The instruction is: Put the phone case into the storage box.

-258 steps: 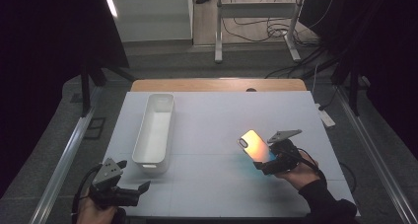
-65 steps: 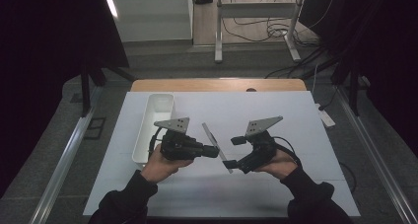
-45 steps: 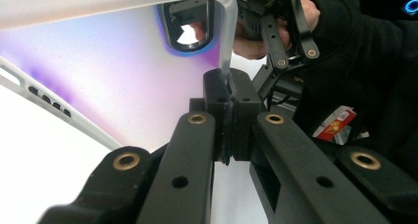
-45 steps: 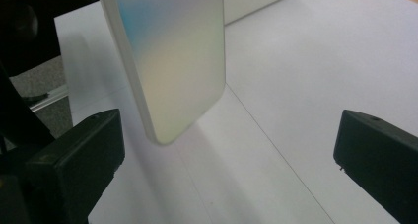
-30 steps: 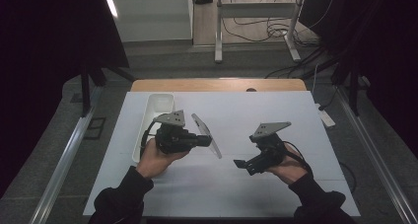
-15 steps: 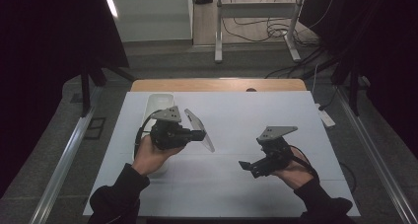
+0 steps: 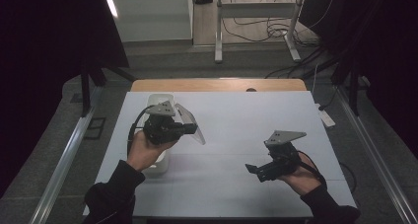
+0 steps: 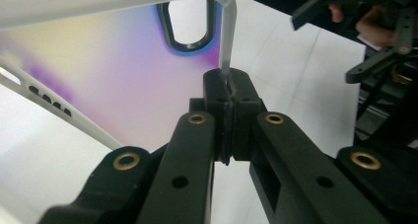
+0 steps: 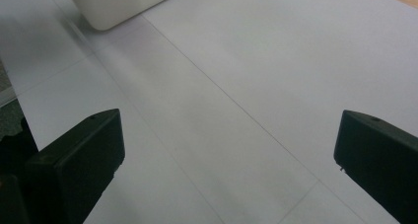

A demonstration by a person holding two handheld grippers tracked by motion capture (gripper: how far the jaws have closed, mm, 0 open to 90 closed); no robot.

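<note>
A translucent phone case [image 7: 190,121] with a purple-orange sheen [image 8: 108,71] hangs in the air over the table's left half, beside the white bin [image 7: 158,168]. My left gripper [image 7: 196,130] is shut on the case's thin edge, and the pads [image 8: 242,88] pinch it just below the camera cut-out. At the front right of the table, my right gripper [image 7: 252,168] stands open above the white tabletop [image 9: 236,86], with nothing between its wide-apart jaws. The left gripper view catches that right gripper [image 8: 315,9] farther off at the top right.
The long white bin [image 9: 118,2] lies along the table's left side, partly under my left hand. White sheets cover the tabletop [image 7: 256,120], with a wooden strip [image 7: 217,84] at the far edge. Dark floor, metal rails and cables surround the table.
The case passed from the right gripper to the left one. Over the last second the left gripper carried it left and farther away toward the bin, while the empty right gripper drew off to the right.
</note>
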